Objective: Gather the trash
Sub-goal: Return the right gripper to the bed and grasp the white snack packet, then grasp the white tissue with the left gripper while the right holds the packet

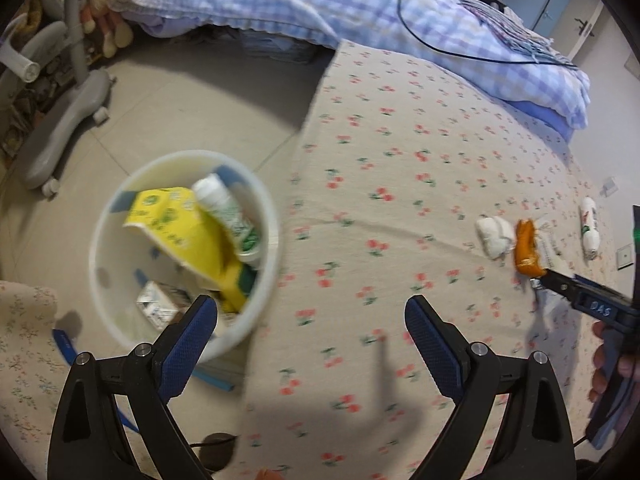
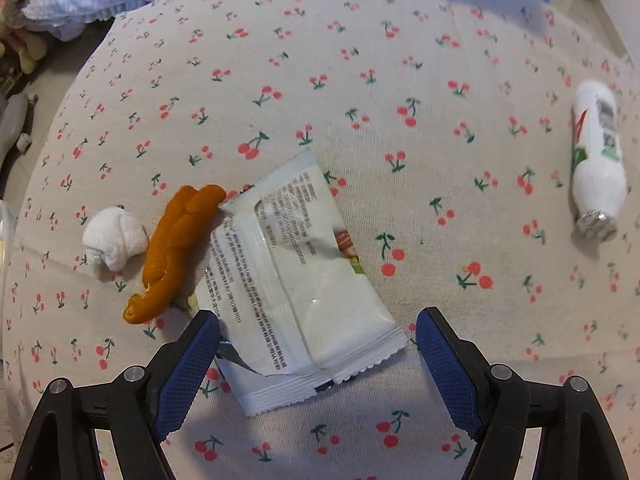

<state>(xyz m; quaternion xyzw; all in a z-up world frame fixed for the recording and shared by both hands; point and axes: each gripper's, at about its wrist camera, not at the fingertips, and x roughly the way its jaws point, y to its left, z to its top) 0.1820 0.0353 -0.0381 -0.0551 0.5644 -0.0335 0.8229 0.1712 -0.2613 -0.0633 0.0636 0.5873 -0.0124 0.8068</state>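
Observation:
A white round bin (image 1: 100, 248) stands on the floor beside the bed, holding a yellow carton (image 1: 188, 236), a white bottle (image 1: 230, 216) and a small box. My left gripper (image 1: 312, 320) is open and empty, above the bed edge next to the bin. On the cherry-print bedsheet (image 2: 360, 80) lie a white snack wrapper (image 2: 304, 280), an orange peel (image 2: 176, 248), a crumpled white tissue (image 2: 114, 240) and a white bottle (image 2: 598, 160). My right gripper (image 2: 318, 340) is open, its fingers either side of the wrapper's near end.
A checked blue quilt (image 1: 320, 0) with a black cable lies at the bed's far end. A grey wheeled stand (image 1: 64, 120) and soft toys sit on the floor at left. Blue tape strips lie on the floor near the bin.

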